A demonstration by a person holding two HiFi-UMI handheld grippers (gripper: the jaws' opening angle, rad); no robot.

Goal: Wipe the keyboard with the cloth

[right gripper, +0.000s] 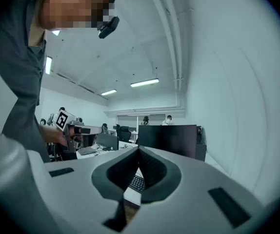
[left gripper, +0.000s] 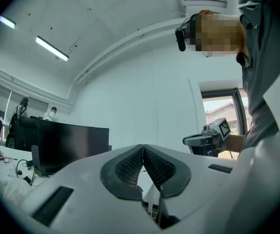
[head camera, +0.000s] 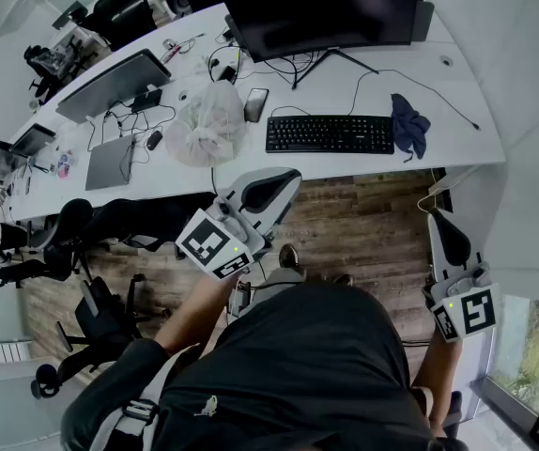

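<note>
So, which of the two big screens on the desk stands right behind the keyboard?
The black screen on the right, directly behind the keyboard. The grey-backed screen stands further left, past the white plastic bag.

A: Item one: monitor [head camera: 321, 7] behind the keyboard [head camera: 330, 133]?
B: Top cut off by the frame edge.
A: Item two: white bag [head camera: 207, 125] left of the keyboard?
B: Contents indiscernible.
A: Keyboard, right gripper view?
B: Mostly hidden behind the right tongs [right gripper: 138, 149]; a sliver shows.
</note>
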